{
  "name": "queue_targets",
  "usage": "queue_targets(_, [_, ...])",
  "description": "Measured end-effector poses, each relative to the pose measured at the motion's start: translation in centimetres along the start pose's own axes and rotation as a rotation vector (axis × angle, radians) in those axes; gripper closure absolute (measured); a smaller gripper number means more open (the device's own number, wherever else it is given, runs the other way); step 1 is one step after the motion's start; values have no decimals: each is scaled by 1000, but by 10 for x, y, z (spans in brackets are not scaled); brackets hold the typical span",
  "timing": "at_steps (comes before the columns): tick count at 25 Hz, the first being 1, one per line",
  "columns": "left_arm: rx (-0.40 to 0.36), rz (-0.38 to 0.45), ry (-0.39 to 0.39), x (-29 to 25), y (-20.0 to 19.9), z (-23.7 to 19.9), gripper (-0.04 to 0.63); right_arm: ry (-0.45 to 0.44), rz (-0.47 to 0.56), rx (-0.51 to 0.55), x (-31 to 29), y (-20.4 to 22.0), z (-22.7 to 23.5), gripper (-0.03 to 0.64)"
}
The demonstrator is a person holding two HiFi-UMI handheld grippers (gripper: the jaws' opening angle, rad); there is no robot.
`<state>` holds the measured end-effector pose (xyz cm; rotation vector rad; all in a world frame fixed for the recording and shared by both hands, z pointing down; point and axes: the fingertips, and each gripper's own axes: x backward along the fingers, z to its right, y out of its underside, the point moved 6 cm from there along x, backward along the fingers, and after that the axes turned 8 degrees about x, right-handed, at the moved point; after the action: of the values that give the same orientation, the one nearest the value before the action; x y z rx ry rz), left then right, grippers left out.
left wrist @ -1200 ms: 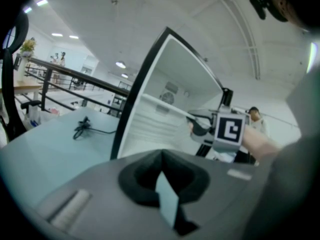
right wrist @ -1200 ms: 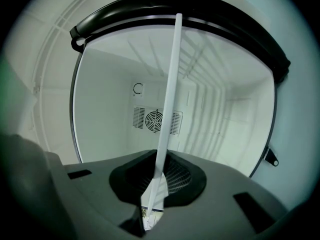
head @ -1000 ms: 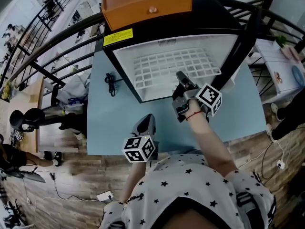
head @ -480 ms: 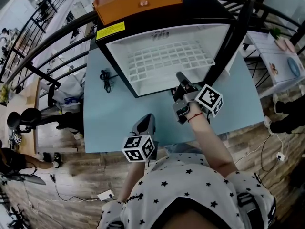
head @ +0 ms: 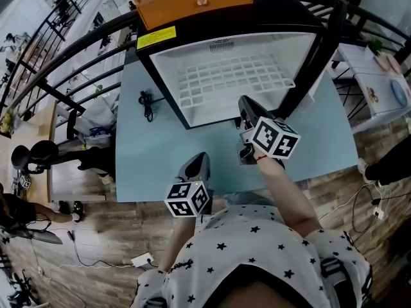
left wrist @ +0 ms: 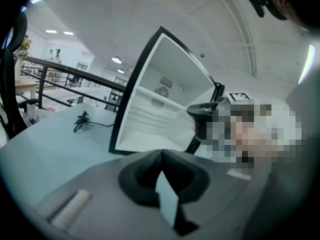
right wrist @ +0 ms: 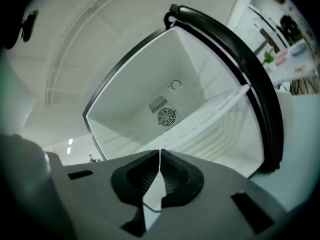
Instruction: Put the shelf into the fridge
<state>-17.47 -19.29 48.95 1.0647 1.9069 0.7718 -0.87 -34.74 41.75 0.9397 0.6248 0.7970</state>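
Note:
The small black fridge (head: pixel 146 76) stands open on the light blue table (head: pixel 148 165). A white wire shelf (head: pixel 228 76) lies flat inside it; in the right gripper view the shelf (right wrist: pixel 215 115) runs across the white cavity below the round fan. My right gripper (head: pixel 246 105) is shut and empty, just in front of the fridge opening and pointing in; its jaws meet in the right gripper view (right wrist: pixel 159 156). My left gripper (head: pixel 198 161) is shut and empty, low near the table's front edge, jaws together in the left gripper view (left wrist: pixel 161 156).
An orange drawer box (head: pixel 192 2) sits on top of the fridge. The black-edged fridge door (head: pixel 321 50) hangs open at the right. A coiled black cable (head: pixel 148 104) lies on the table left of the fridge. Black railings run behind the table.
My right gripper has tilted and drawn slightly back toward me in front of the fridge opening. The left gripper has stayed where it was. The shelf has not moved.

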Motion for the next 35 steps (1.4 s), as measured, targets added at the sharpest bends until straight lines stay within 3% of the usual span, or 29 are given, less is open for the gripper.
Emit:
queue_targets(8, [11,-15,18,-10,1,1,589,75,-70,383,-5,-1,-11,594])
queue_targets(16, [13,-14,22,-19,-5,3,589,109,-80,550,-13,-2,-13,594])
queue_targets(27, [32,-7,-2,-29,-14,-6,589,116,-79,563,-35,-8,-8,594])
queue_targets(35, [37,-4,-6,-35,-19,-7,589,106,-87,510,-55,-15,0,595])
